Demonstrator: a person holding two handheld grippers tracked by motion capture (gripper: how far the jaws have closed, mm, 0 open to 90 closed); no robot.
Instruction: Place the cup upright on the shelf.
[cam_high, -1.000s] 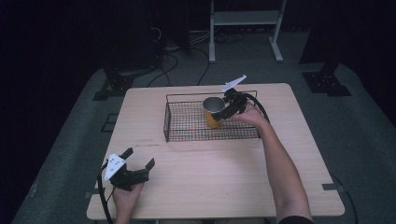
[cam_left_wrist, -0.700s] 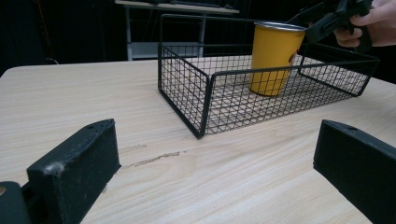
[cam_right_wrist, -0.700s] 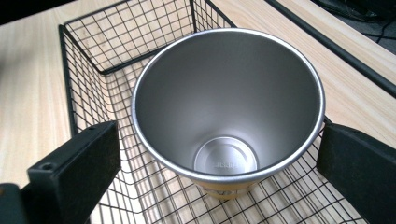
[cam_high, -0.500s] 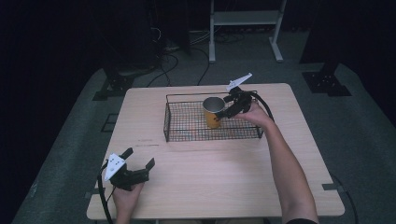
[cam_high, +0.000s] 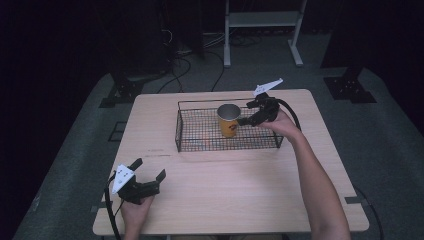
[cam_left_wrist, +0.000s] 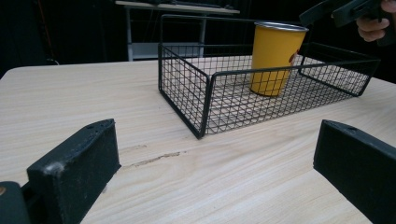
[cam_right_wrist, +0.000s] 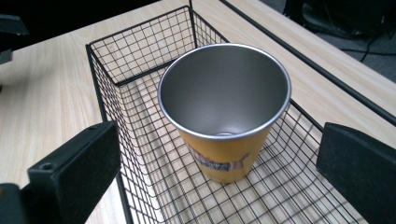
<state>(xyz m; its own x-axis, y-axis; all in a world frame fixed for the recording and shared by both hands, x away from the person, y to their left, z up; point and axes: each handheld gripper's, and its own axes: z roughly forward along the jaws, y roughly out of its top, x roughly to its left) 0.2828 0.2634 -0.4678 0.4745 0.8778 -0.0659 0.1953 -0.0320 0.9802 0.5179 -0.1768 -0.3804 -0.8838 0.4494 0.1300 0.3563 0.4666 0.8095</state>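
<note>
Table (cam_high: 225, 195) of pale wood, nearest edge first. Left claw (cam_high: 148, 168) close to that edge, resting low over the wood, spread wide, gripping nothing, pointed toward the basket but well apart from it. No part in the work at hand, by the look of it.

Farther in, basket (cam_high: 178, 131): black wire, low-walled, oblong, set across the middle of the table. Cup (cam_right_wrist: 224, 93) upright inside it, toward the right half, standing on the wire floor and clear of every wall. Yellow outside with a small printed mark, bare steel inside, nothing in it.

Farther still, right claw (cam_high: 245, 114), held above the basket's right end, tilted down at the cup from beyond its rim. Spread wide as well, gripping nothing; in the right gripper view, one jaw to either side of the cup and short of it, not touching.

Step in hand, judged from this: the reach for the cup, grasp not yet made. Could equally be a release just finished; hard to say from the poses alone.

Next move, if a pick-up: lower and advance until the jaws flank the cup's wall below the rim, keep clear of the basket's long wire, close squarely on the tapered side, then lift straight up without tipping. Firm squeeze needed, smooth steel likely to slip.
</note>
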